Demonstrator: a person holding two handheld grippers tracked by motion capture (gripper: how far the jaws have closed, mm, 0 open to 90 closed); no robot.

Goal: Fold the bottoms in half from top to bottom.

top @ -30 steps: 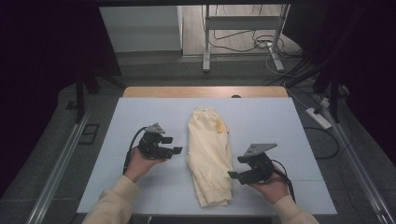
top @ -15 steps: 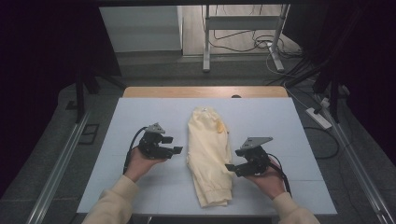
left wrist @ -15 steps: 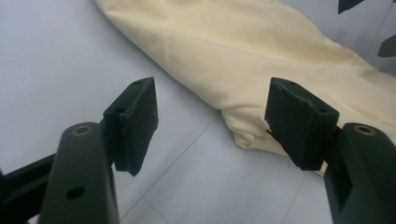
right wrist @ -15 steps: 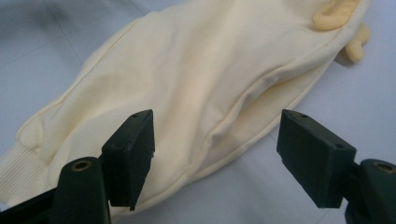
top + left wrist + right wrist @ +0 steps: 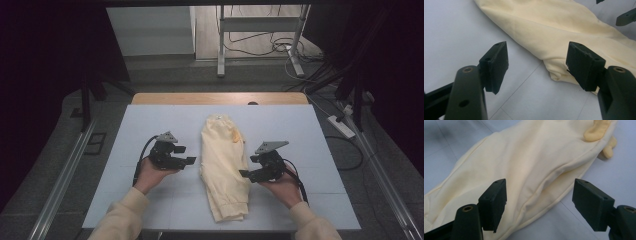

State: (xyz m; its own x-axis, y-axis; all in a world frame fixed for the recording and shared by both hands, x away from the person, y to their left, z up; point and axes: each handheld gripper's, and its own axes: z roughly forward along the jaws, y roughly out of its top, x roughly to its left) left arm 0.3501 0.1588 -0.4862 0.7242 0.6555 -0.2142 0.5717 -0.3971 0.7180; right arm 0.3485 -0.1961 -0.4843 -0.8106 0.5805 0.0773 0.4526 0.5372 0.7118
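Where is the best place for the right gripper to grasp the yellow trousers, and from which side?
Probably the doubled side edge of the trousers, approached from their right. The right gripper has open jaws facing that raised fold, which gives them thickness to pinch.

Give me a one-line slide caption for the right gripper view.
Right tool, jaws open, poised over the edge of folded cream trousers lying on a pale blue table.
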